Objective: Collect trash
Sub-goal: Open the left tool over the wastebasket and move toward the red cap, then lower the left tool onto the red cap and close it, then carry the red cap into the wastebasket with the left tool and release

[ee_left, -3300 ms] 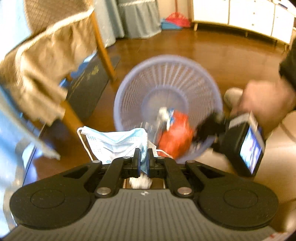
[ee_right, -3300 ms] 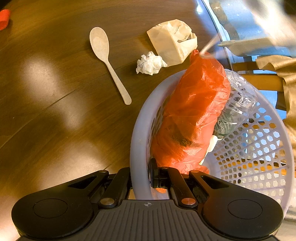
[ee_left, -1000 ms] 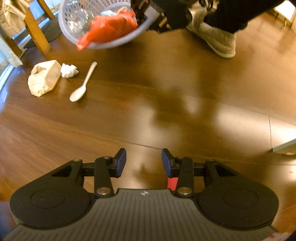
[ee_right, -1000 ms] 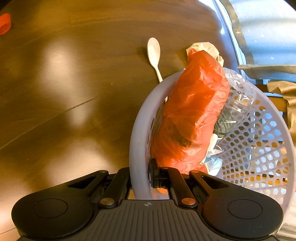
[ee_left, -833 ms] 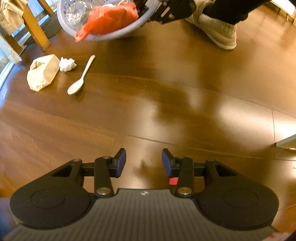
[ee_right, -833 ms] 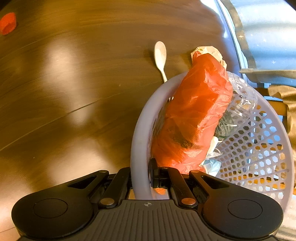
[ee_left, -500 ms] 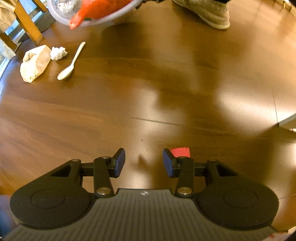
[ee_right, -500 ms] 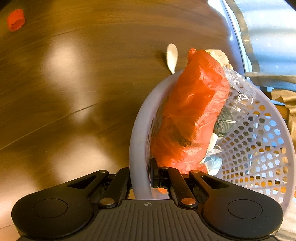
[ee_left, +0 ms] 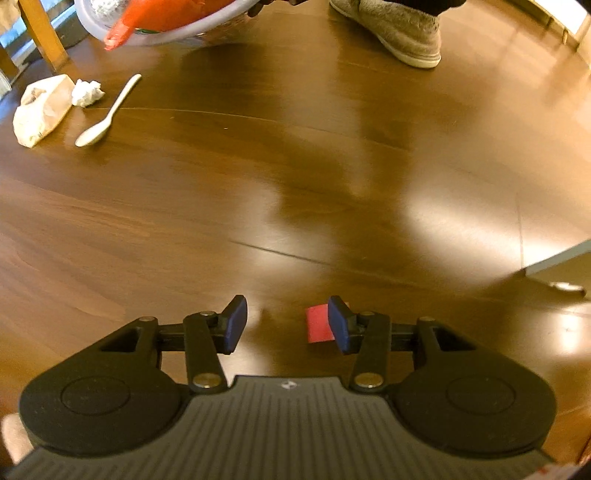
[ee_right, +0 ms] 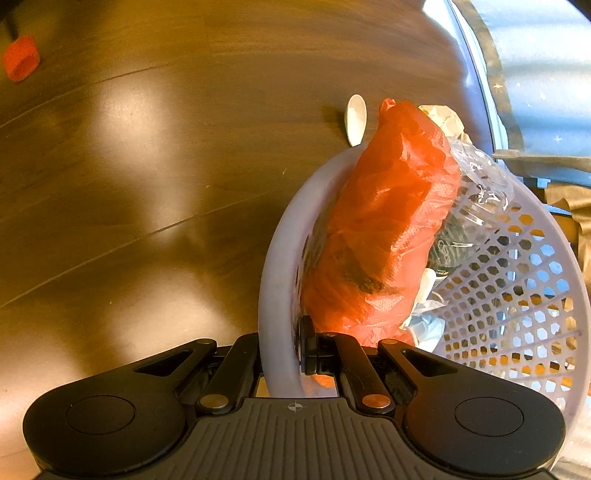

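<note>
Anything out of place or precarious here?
Yes. The orange bag pokes out over the rim of the tilted basket that the right gripper clamps. A spoon, tissue wad and paper bag lie on the floor, and a red scrap by the open left gripper.

Bare floor (ee_left: 258, 177) surrounds red scrap (ee_left: 317, 325); shoe (ee_left: 399, 29) well apart

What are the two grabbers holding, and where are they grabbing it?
The right gripper pinches the lavender basket by its rim. The left gripper is open and holds nothing; a small red piece lies on the floor by it.
</note>
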Available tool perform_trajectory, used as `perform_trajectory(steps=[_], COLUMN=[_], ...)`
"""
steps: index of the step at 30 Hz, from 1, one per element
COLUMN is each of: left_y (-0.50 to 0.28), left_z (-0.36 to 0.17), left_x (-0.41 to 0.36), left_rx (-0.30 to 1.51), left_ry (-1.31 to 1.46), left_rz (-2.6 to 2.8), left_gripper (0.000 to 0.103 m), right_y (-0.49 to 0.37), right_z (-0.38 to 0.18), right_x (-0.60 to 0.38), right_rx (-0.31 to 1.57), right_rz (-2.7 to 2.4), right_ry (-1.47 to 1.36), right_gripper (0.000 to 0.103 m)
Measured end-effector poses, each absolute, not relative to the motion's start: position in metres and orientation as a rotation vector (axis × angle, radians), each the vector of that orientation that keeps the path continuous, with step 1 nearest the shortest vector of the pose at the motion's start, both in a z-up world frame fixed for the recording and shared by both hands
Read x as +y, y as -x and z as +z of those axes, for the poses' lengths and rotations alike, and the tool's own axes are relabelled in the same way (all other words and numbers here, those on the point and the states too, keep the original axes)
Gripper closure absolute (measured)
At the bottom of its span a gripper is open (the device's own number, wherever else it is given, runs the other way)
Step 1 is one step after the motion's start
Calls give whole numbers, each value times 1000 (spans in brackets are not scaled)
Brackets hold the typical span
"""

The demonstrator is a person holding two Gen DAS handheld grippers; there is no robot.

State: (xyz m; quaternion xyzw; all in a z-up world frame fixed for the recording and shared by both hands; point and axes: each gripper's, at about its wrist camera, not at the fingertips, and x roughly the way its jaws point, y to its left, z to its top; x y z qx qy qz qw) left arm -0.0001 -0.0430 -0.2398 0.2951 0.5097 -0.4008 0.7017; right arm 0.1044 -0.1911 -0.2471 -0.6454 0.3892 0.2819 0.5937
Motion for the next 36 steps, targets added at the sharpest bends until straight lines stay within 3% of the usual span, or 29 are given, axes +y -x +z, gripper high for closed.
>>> perform_trajectory(steps=[13, 23, 28, 36], left_y=[19, 25, 23, 12], left_z=[-272, -282, -285, -279], left_x=[-66, -62, -62, -58], left_rx=[1227, 1264, 1278, 1269], left_ry=[-652, -683, -688, -704], left_rz=[-846, -862, -867, -877], left_gripper=[60, 65, 75, 75], right_y=[-101, -102, -104, -108], right_z=[-245, -244, -244, -245], right_x=[-193, -189, -189, -190], right_rx=[906, 908, 908, 906], right_rz=[658, 657, 657, 656], right_ry=[1486, 1482, 1482, 1482], right_gripper=[103, 103, 103, 103])
